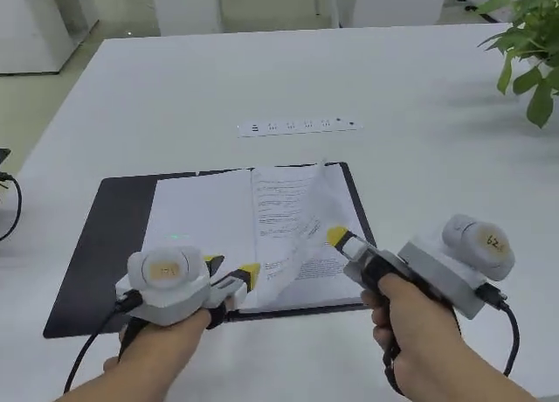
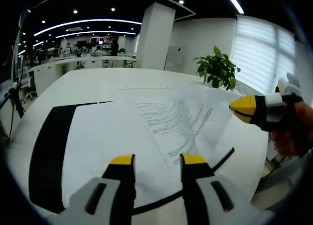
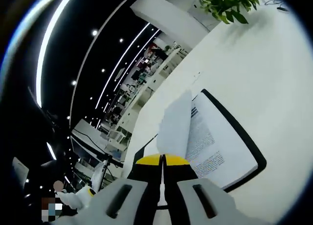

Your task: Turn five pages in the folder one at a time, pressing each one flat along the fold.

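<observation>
Right gripper [image 1: 337,237] clenched on edge of lifted page [image 1: 306,214]; page raised, curled over 3 o'clock half of folder [image 1: 105,253]. Left gripper [image 1: 249,273] released, jaws apart, grasped nothing, sat over folder's 6 o'clock edge just beside fold. Folder lay open on white table [image 1: 419,87], black cover bare at 9 o'clock side. Power strip [image 1: 299,125] lay at folder's 12 o'clock, well apart. Plant [image 1: 528,44] stood at 2 o'clock, near table edge.

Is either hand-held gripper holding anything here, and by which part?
The right hand-held gripper is shut on one page of the folder, pinching its lifted free edge. The left hand-held gripper is open, holding nothing.
</observation>
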A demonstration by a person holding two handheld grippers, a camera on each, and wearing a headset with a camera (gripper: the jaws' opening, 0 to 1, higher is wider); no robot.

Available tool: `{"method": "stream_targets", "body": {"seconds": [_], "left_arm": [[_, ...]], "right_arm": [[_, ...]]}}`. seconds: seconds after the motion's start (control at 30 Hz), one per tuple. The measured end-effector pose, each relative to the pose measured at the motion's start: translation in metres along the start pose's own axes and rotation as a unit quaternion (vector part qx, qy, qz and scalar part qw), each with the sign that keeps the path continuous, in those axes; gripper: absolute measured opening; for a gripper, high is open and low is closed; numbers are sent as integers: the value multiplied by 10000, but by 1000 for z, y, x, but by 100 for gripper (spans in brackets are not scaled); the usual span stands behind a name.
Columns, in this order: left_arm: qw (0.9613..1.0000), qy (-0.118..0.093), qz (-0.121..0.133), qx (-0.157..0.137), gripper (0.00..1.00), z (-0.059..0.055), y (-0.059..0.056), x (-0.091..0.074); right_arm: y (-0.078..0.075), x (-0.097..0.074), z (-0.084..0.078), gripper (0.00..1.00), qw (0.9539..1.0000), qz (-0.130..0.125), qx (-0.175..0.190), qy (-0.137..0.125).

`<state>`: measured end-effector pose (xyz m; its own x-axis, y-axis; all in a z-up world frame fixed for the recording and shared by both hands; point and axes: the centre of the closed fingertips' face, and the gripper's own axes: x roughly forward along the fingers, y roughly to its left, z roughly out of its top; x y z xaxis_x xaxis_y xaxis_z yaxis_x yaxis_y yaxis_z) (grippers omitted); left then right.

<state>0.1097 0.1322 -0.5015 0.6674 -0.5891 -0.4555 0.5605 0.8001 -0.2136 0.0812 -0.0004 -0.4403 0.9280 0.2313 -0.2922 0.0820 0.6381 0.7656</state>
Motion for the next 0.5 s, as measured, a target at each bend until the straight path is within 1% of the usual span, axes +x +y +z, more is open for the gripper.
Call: {"method": "stream_targets", "body": {"seconds": [0.07, 0.17, 0.23, 0.37, 0.43, 0.47, 0.5], "left_arm": [[10000, -37, 63, 16, 35, 2, 7, -9], [9998, -128, 154, -14, 35, 5, 23, -25], [9996, -164, 231, -42, 35, 7, 32, -35], [9991, -270, 322, -106, 36, 9, 46, -51], [9987, -326, 365, -166, 37, 11, 52, -60], [9985, -356, 383, -173, 37, 12, 55, -65], [9983, -388, 387, -186, 37, 13, 57, -68]], "right_arm": [[10, 1, -5, 0, 9998, 71, -180, 50], [26, 4, -12, 0, 9990, 173, -413, 95], [34, 6, -15, 0, 9985, 230, -474, 112], [53, 12, -25, 0, 9963, 358, -749, 215], [63, 15, -31, 0, 9955, 393, -818, 276], [70, 17, -35, 0, 9941, 454, -929, 317], [74, 19, -38, 0, 9934, 492, -979, 353]]}}
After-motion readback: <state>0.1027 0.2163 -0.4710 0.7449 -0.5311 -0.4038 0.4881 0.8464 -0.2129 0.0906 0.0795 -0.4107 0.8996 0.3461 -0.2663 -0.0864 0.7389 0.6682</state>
